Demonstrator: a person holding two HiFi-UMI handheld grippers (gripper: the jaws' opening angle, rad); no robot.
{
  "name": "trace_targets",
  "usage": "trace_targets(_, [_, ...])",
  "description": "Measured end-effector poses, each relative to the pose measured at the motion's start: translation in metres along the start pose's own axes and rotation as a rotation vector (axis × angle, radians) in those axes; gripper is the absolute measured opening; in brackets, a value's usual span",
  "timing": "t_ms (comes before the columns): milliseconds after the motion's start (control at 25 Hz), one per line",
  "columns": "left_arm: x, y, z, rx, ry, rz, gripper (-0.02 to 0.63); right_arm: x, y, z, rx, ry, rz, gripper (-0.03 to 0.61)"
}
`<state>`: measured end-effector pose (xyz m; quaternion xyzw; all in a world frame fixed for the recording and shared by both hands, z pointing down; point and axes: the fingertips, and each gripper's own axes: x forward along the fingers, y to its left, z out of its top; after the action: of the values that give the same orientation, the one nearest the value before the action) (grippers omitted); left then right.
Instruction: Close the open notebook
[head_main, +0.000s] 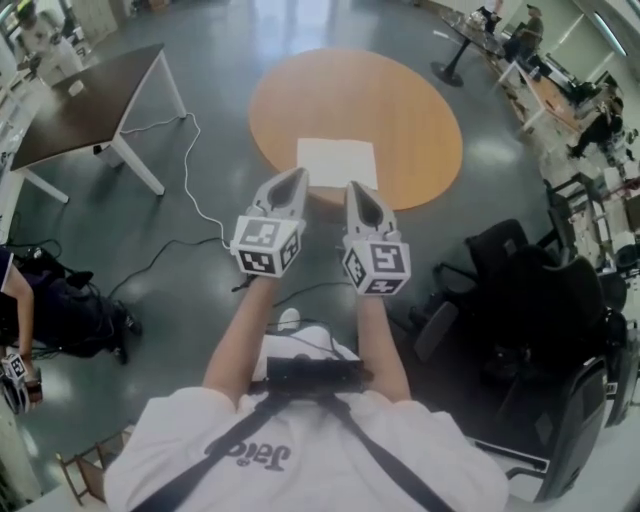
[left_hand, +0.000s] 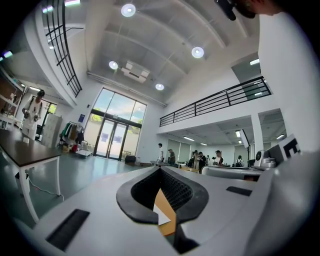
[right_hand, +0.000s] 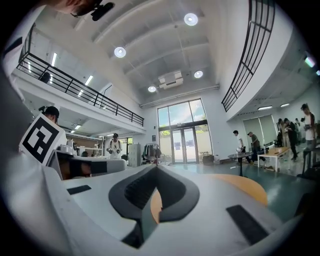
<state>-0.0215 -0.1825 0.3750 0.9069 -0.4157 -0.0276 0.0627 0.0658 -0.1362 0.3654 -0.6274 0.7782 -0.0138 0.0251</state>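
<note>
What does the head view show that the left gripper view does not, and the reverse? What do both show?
Only the head view: the whole round table with the white notebook on it, and office chairs. Only the left gripper view: ceiling lights, a balcony railing, glass doors. Both: the left gripper, jaws together, and the dark table.

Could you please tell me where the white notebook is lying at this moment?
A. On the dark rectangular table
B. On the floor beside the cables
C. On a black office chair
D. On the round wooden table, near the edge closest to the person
D: in the head view the notebook lies flat on the round wooden table, close to its near edge.
</note>
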Motion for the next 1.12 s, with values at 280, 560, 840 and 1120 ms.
trace_targets(280, [0.034,0.015,0.006,0.004,-0.021,-0.049,0.012,0.031,-0.009,0.006,-0.017,-0.027,-0.044,0.018])
trace_targets(560, [0.059,0.025,-0.001,0.004,-0.003,-0.046,0.011,0.044,-0.028,-0.012,0.011,0.001,-0.061,0.018])
trace_targets(840, [0.108,0.021,-0.025,-0.02,0.028,-0.042,0.011,0.076,-0.08,-0.022,0.043,0.008,-0.071,0.018])
trace_targets(1120, [0.143,0.046,-0.037,-0.04,0.051,0.029,0.012,0.12,-0.104,-0.031,0.05,0.037,-0.02,0.018])
